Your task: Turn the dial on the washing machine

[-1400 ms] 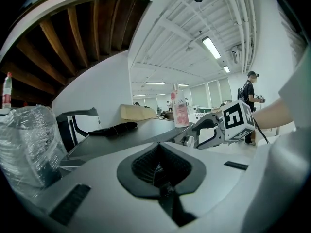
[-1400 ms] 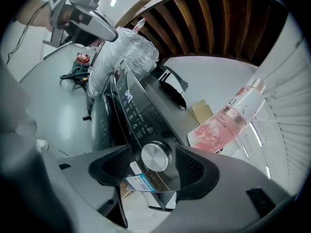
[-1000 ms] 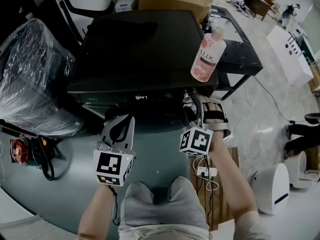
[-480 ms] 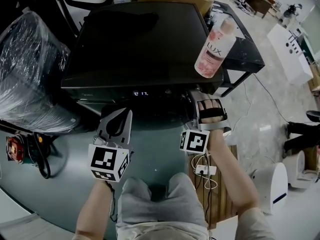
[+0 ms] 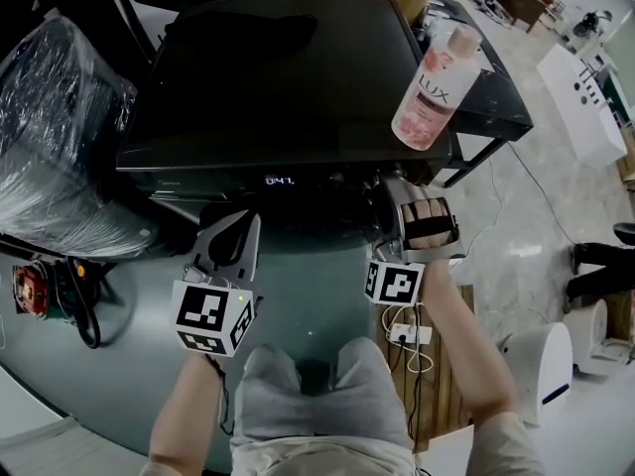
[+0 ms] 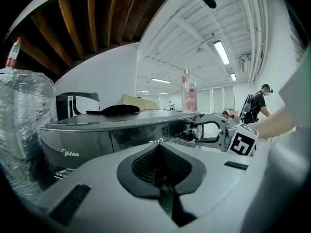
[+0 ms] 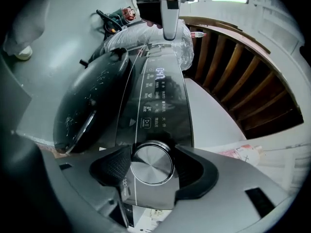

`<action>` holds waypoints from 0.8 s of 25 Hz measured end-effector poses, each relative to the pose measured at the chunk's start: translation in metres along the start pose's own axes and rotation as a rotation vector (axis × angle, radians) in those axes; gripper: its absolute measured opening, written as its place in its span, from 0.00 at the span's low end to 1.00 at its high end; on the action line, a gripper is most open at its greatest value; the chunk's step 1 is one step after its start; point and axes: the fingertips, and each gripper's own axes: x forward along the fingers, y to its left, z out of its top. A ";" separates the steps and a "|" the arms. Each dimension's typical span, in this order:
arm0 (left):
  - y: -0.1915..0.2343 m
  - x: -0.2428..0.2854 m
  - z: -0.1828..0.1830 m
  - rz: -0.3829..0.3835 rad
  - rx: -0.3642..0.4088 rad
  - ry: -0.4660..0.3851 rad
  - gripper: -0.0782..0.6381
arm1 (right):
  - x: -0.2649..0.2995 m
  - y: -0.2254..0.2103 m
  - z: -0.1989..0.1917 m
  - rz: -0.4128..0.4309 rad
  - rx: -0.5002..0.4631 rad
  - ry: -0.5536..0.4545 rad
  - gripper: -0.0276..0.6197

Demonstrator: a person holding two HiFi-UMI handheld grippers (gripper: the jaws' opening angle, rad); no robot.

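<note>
Two tools face the washer (image 5: 268, 87): the right gripper (image 5: 385, 194) clamps the dial (image 7: 152, 165), while the left gripper (image 5: 238, 234) hangs closed and empty.

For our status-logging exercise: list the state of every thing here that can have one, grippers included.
Dark grey front-loading washing machine: switched on, display lit.
Round brushed-metal dial: gripped on both sides.
Right gripper: shut on the dial.
Left gripper: shut, empty.
Pink plastic soap bottle: upright on the machine, capped.
Round dark glass door: looks closed.
</note>
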 end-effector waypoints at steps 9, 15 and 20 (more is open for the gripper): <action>-0.005 0.008 0.005 -0.007 0.003 0.013 0.14 | -0.001 -0.005 -0.001 0.002 0.212 -0.018 0.50; 0.001 0.006 0.010 0.007 -0.005 0.013 0.14 | 0.000 -0.013 -0.002 -0.015 0.439 -0.033 0.50; 0.002 0.004 0.014 0.009 0.010 0.021 0.14 | -0.001 -0.017 -0.004 -0.020 0.577 -0.044 0.50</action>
